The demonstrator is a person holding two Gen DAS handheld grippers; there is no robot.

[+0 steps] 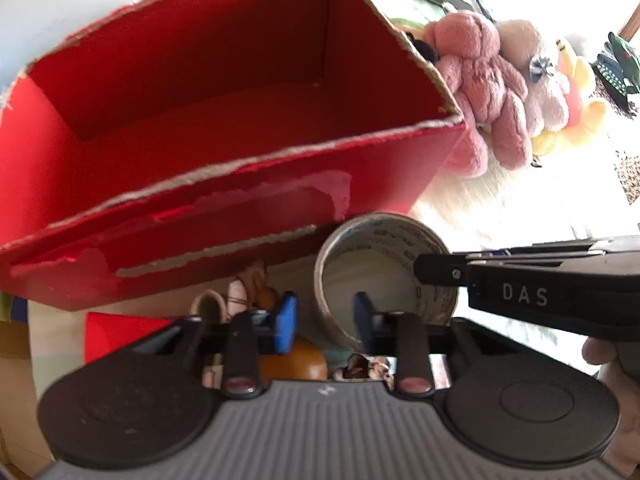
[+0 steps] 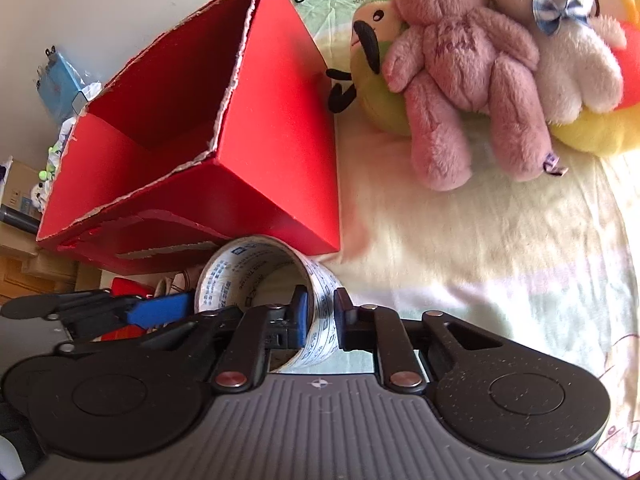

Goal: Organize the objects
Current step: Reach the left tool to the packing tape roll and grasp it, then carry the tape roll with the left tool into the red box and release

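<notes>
A roll of printed clear tape (image 1: 384,236) (image 2: 248,264) lies on its side just in front of the open red cardboard box (image 1: 280,152) (image 2: 276,140). My right gripper (image 2: 320,312) is shut on the roll's wall, one blue pad inside the core and one finger outside. It enters the left wrist view as a black arm (image 1: 424,270) touching the roll's right rim. My left gripper (image 1: 324,318) straddles the roll's left wall with a wide gap between its pads, open. In the right wrist view it (image 2: 188,304) shows at the roll's left side. The box is empty.
A pink bear (image 2: 452,64) (image 1: 480,80), a white bear (image 2: 560,40), a green plush (image 2: 380,96) and a yellow plush (image 2: 592,128) lie on the pale bedsheet (image 2: 460,240) right of the box. Shoes and an orange object (image 1: 296,356) sit below the bed edge.
</notes>
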